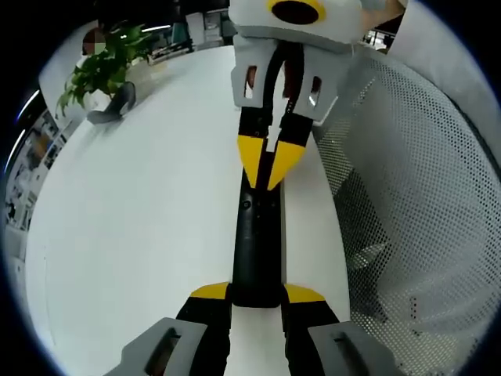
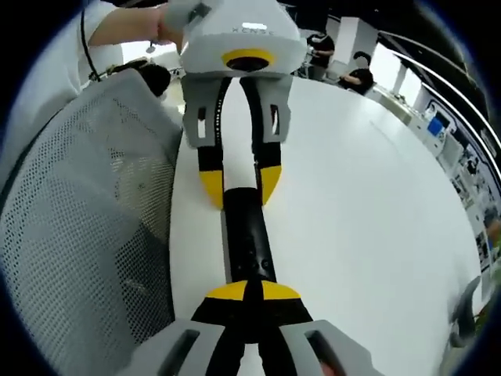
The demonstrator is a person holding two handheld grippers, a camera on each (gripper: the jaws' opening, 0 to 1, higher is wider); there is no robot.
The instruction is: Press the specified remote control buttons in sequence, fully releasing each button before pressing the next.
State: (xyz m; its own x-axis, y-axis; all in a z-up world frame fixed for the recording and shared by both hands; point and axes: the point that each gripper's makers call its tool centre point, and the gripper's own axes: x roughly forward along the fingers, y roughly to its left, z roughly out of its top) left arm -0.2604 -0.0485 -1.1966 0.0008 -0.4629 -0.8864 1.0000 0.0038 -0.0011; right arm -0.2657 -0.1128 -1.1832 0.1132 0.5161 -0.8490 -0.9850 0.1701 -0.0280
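Note:
A long black remote control point(image 1: 257, 243) lies on the white table point(image 1: 141, 227), close to its edge. My left gripper point(image 1: 257, 294) has its yellow-tipped jaws on either side of the remote's near end and is shut on it. Coming from the opposite side, my right gripper point(image 1: 266, 168) has its yellow tips pressed together, pointing down onto the remote's top face near a small button. In the right gripper view, the right gripper point(image 2: 252, 291) is shut with its tips resting on the remote point(image 2: 249, 235), and the left gripper point(image 2: 240, 184) clamps the far end.
A grey mesh chair back point(image 1: 415, 219) point(image 2: 78, 235) stands right beside the table edge next to the remote. A potted plant point(image 1: 102, 70) and a grey object point(image 1: 113, 106) sit at the far end of the table. People point(image 2: 360, 74) sit in the background.

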